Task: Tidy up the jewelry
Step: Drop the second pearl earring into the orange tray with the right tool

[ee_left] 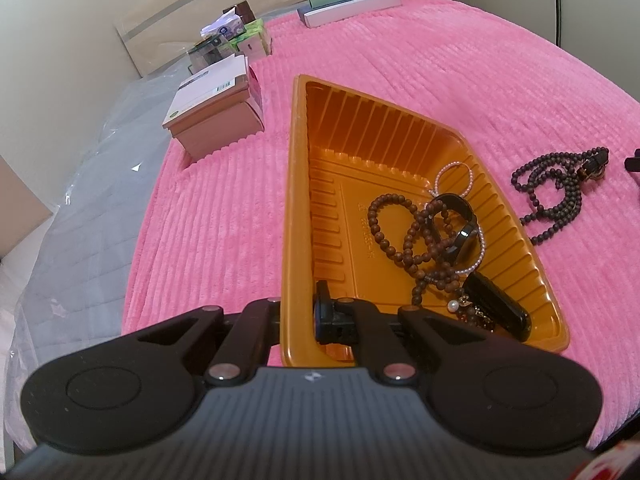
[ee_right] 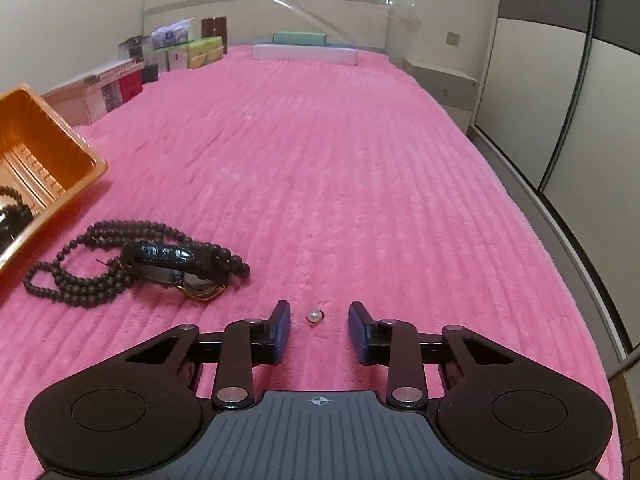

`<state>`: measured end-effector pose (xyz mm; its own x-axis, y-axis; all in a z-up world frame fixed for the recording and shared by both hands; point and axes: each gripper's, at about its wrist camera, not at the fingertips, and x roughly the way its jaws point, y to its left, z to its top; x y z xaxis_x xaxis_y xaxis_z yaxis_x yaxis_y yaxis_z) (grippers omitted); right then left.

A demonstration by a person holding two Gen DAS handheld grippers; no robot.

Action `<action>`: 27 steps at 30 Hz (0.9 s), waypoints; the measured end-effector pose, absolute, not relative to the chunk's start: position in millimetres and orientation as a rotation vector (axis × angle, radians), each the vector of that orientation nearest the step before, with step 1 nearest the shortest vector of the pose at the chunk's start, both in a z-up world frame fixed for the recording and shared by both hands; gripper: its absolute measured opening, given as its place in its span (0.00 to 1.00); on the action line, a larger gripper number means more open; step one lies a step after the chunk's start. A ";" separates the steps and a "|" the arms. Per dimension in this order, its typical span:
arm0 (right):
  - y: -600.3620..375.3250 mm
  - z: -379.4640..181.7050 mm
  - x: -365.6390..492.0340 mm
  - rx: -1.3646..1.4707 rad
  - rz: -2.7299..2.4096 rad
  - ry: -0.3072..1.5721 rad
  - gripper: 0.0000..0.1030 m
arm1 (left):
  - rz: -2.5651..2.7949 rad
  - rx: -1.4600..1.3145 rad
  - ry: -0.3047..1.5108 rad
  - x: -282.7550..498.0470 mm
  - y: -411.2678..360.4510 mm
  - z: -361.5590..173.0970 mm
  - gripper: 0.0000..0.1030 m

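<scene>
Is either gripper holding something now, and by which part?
The left gripper grips the orange tray by its near-left rim. The right gripper holds nothing; its jaws stand open around a pearl.

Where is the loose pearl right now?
In the right wrist view, the pearl lies on the pink blanket between the open right gripper fingers, right of the watch.
</scene>
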<state>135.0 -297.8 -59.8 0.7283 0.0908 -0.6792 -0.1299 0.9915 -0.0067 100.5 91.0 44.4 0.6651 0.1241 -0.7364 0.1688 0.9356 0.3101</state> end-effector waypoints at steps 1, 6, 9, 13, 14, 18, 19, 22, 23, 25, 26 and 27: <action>-296.9 -61.2 136.0 -0.063 0.124 0.746 0.25 | -0.026 0.371 0.849 100.6 91.1 44.3 0.03; -290.6 -60.9 130.9 -0.097 0.138 0.725 0.09 | -0.024 0.372 0.851 101.1 91.2 43.3 0.03; -283.2 -54.8 120.6 -0.135 0.147 0.696 0.09 | -0.025 0.371 0.850 101.3 91.4 43.2 0.03; -264.7 -38.9 105.2 -0.162 0.194 0.646 0.09 | -0.025 0.371 0.851 101.3 91.2 43.2 0.03; -257.4 -33.7 101.5 -0.168 0.215 0.630 0.09 | -0.024 0.371 0.850 101.3 91.2 43.2 0.03; -218.1 -11.7 90.1 -0.197 0.334 0.574 0.09 | -0.025 0.372 0.850 101.3 91.3 43.2 0.03; -207.3 -7.2 88.6 -0.199 0.364 0.565 0.09 | -0.025 0.372 0.850 101.4 91.4 43.1 0.03; -171.7 6.1 85.5 -0.172 0.477 0.555 0.09 | -0.026 0.371 0.848 101.5 91.4 42.5 0.03; -160.5 9.2 85.0 -0.162 0.509 0.553 0.09 | -0.026 0.371 0.847 101.7 91.8 42.3 0.03; -139.5 13.8 84.4 -0.155 0.570 0.546 0.09 | -0.027 0.368 0.846 101.4 91.5 42.2 0.03; -129.4 15.5 84.3 -0.157 0.593 0.542 0.09 | -0.028 0.367 0.845 101.1 91.6 42.1 0.03; -119.1 16.7 84.8 -0.160 0.617 0.540 0.09 | -0.029 0.366 0.844 100.7 91.7 42.0 0.03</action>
